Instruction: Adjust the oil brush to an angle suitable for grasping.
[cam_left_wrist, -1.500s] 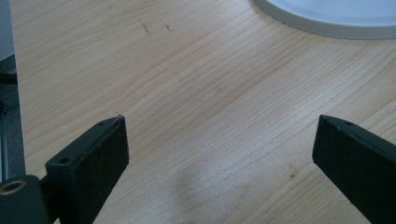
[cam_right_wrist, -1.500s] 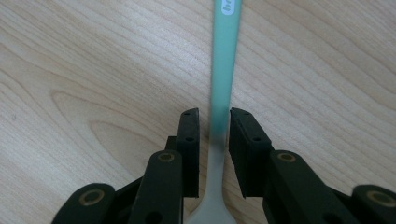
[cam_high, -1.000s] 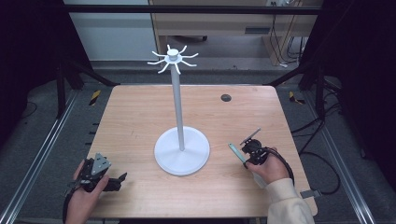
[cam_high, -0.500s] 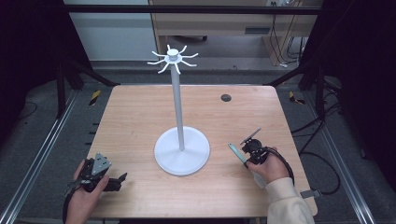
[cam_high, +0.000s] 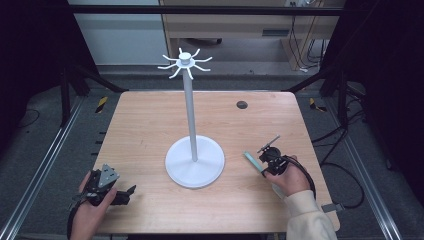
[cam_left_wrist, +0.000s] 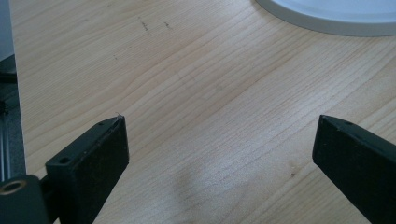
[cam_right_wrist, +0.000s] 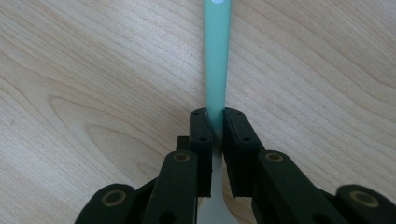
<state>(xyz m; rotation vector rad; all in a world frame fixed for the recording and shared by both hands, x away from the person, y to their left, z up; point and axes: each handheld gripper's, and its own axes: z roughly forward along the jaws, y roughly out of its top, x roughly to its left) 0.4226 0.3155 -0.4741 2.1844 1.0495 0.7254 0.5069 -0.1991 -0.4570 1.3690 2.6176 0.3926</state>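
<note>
Pale wooden surface (cam_high: 150, 125) carries a white metal hook stand (cam_high: 194, 160) at centre. At four o'clock, the right claw (cam_right_wrist: 215, 122) pinches a flat mint-green plastic handle (cam_right_wrist: 217, 51); its jaws have just been closing. At eight o'clock, the left claw (cam_left_wrist: 219, 140) sits spread.

The one thing standing in my way is the white hook stand (cam_high: 194, 150) at the middle of the wooden table (cam_high: 150, 120): its round base spreads wide between my two hands, its thin pole rises straight up, and the prongs at the top splay out overhead. Bare wood runs open behind the stand and along both side edges, so I could pass around it on either flank. A small dark plug (cam_high: 242, 104) sits flush in the far right of the board. In the left gripper view, plain wood lies ahead, the base rim just beyond.
</note>
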